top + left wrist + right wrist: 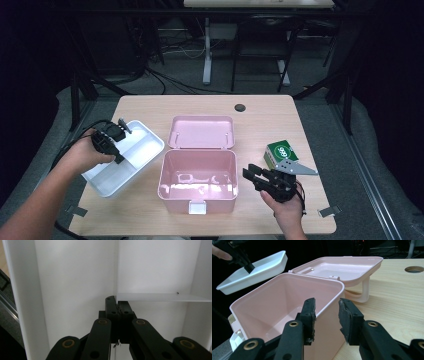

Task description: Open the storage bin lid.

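A white tray [127, 157] with inner dividers sits at the table's left edge. My left gripper [119, 159] reaches down into it. In the left gripper view the jaws [117, 302] are shut on the thin upright divider wall [116, 270]. The right gripper view shows the tray [259, 271] tilted, with the left gripper [249, 268] in it. An open pink box [197, 180] stands at mid-table, empty, its lid [201, 131] folded back flat. My right gripper [248, 172] hovers just right of the box, open, nothing between its jaws [325, 305], pointing at the box's near corner [337, 287].
A small green carton [281, 151] lies right of the pink box, beside my right hand. A round cable hole [240, 107] is in the table's far side. Table legs and cables stand on the floor beyond.
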Demonstrator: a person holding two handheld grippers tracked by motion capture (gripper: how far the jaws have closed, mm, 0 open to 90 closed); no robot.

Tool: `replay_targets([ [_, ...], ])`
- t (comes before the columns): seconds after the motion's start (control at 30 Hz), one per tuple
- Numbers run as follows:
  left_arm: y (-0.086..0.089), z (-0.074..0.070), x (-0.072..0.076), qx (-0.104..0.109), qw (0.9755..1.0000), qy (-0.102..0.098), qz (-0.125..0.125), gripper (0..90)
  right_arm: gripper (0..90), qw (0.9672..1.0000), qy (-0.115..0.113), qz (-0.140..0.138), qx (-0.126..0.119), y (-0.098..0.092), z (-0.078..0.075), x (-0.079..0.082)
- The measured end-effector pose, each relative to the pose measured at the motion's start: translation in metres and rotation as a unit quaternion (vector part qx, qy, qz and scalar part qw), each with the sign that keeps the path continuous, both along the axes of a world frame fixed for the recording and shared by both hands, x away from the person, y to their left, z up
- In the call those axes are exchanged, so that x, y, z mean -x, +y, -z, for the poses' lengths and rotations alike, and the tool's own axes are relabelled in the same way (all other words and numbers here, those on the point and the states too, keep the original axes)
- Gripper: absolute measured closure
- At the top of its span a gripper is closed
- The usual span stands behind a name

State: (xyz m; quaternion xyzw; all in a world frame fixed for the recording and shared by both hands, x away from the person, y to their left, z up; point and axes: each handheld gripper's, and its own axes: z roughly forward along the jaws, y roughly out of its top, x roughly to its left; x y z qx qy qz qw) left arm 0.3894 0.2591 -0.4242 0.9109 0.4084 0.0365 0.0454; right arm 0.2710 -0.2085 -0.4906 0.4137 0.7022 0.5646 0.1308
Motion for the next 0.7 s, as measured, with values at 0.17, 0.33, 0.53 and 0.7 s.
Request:
replay_targets([
  [0.17, 0.001, 0.020, -0.002, -0.002, 1.0000, 0.005, -0.008, 89.2, 65.8, 1.0000, 0.001, -0.001, 0.000, 0.000, 0.000, 0.000],
  [0.33, -0.003, 0.040, -0.001, -0.011, 0.9998, 0.010, -0.009, 89.2, 65.9, 1.0000, 0.001, 0.000, 0.000, 0.000, 0.000, 0.000],
  [0.53, -0.003, 0.060, -0.003, -0.006, 0.9998, 0.016, -0.011, 89.2, 65.9, 1.0000, 0.000, -0.001, 0.001, 0.000, 0.000, 0.000],
  [0.7, -0.001, 0.074, -0.004, -0.003, 0.9995, 0.025, -0.017, 89.2, 65.9, 1.0000, 0.001, -0.001, 0.002, 0.000, 0.001, 0.000],
])
